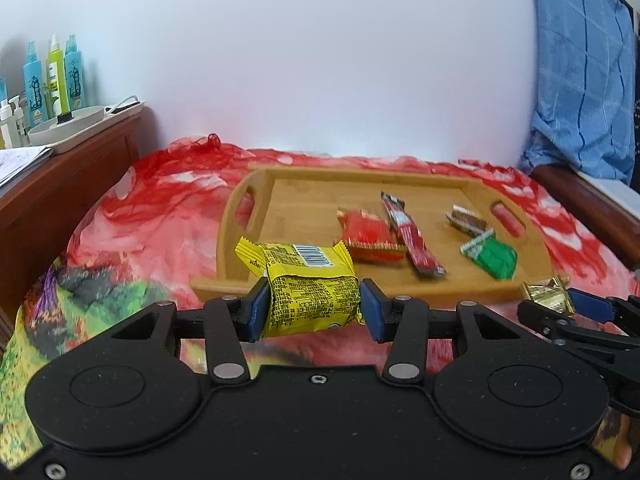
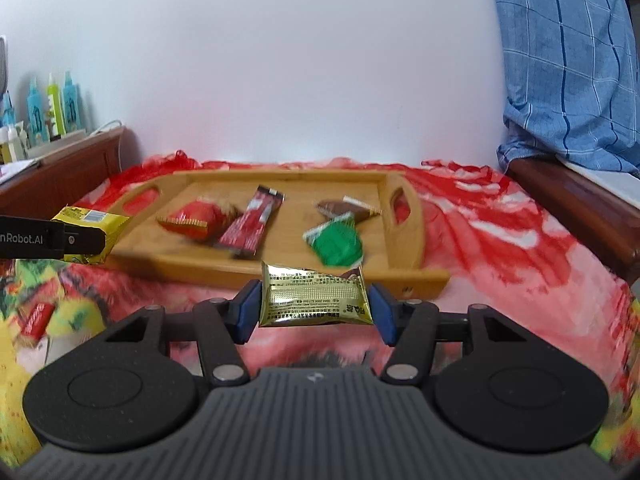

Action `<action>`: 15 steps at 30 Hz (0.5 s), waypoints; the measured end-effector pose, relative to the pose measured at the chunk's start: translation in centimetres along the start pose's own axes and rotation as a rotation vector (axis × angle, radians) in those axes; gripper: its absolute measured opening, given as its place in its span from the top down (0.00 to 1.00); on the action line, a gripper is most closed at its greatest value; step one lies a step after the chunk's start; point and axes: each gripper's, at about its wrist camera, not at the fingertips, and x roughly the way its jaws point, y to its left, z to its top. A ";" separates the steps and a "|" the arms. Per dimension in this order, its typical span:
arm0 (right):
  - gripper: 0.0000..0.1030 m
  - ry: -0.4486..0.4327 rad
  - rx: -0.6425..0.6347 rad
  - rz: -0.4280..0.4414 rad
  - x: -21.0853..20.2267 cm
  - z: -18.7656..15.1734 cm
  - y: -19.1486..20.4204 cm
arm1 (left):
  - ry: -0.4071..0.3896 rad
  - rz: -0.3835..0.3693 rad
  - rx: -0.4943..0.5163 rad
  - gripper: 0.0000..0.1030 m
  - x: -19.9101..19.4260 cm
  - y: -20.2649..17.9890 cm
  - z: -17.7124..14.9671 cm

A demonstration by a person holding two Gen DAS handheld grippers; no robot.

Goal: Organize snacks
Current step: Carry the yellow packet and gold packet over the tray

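Observation:
A wooden tray (image 1: 288,208) lies on a red floral blanket. It holds a red packet (image 1: 370,238), a red stick pack (image 1: 412,240), a brown bar (image 1: 466,220) and a green packet (image 1: 494,258). My left gripper (image 1: 314,292) is shut on a yellow snack packet (image 1: 312,304), lifted just before the tray's near left corner. My right gripper (image 2: 316,300) is shut on a gold snack packet (image 2: 316,302), held above the blanket in front of the tray's (image 2: 304,184) near edge. In the right wrist view the yellow packet (image 2: 96,224) shows at the left.
A small red packet (image 2: 36,318) lies on the blanket at the near left. A wooden cabinet with spray bottles (image 1: 56,76) and a white dish (image 1: 68,128) stands at the left. A blue checked cloth (image 1: 580,72) hangs over the wooden bed frame (image 1: 592,208) at the right.

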 end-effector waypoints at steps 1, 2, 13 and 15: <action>0.41 0.000 0.003 0.000 0.2 0.4 -0.2 | -0.006 -0.002 -0.005 0.56 0.2 0.1 0.5; 0.41 0.002 0.008 0.001 0.5 0.8 -0.4 | -0.010 -0.003 -0.007 0.56 0.5 0.2 0.9; 0.41 0.088 0.017 0.008 5.4 3.1 -1.7 | 0.032 -0.007 -0.047 0.56 5.9 0.9 3.6; 0.41 0.106 0.010 0.020 6.2 3.0 -1.5 | 0.047 -0.006 -0.053 0.57 6.8 1.0 3.6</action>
